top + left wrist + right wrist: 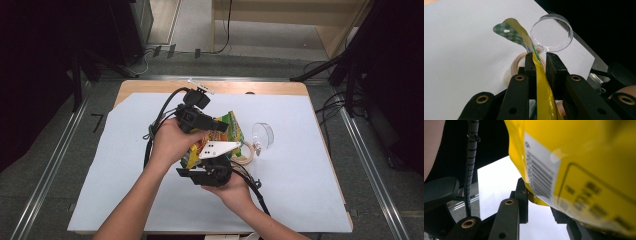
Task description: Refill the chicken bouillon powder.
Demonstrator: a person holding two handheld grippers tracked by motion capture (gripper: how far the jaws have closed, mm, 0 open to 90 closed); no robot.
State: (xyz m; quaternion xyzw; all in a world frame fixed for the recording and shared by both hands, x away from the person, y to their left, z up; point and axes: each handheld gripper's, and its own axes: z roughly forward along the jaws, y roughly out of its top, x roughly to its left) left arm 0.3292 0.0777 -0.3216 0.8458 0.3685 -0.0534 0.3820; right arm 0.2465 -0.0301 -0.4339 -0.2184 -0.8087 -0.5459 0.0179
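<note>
Two hand-held grippers meet over a yellow snack bag at the centre of the high view, above a white sheet that covers the table. From this height the hands and gripper bodies hide most of the bag; its green-and-yellow upper end shows right of the left gripper. The right gripper sits just below, under its grey plate, and its jaw tips cannot be made out here.

The left gripper view settles what the high view leaves open: the left gripper is clamped on the bag, the thin yellow film pinched edge-on between the two black jaws at centre frame, its green checked hang tab curling toward the upper left. Behind the jaws a roll of tape is half hidden, and a clear round lid stands on edge at upper right.

In the right gripper view the bag crowds the upper right, blurred, barcode facing the lens. It covers the right-hand jaw of the right gripper; the bag's lower corner lies between the jaws, but whether they pinch it cannot be told.
</note>
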